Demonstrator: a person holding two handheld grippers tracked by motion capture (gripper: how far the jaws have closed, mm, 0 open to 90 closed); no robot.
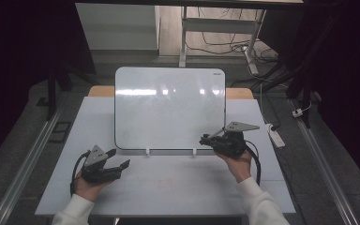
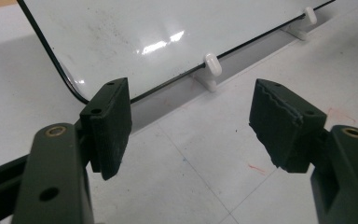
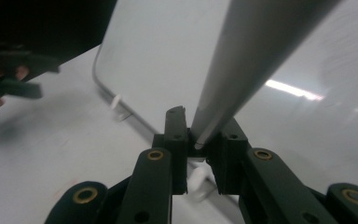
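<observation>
Now your right gripper [image 1: 209, 139] clamps a pen [image 3: 242, 70], its long axis pointing at the whiteboard [image 1: 168, 108] ahead; your left gripper [image 1: 121, 159] rests released.

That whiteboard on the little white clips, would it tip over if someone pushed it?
Probably: the whiteboard leans upright on two small white clips, so a shove may topple it. It looks thin and stiff, with a glossy, likely slippery face.
</observation>
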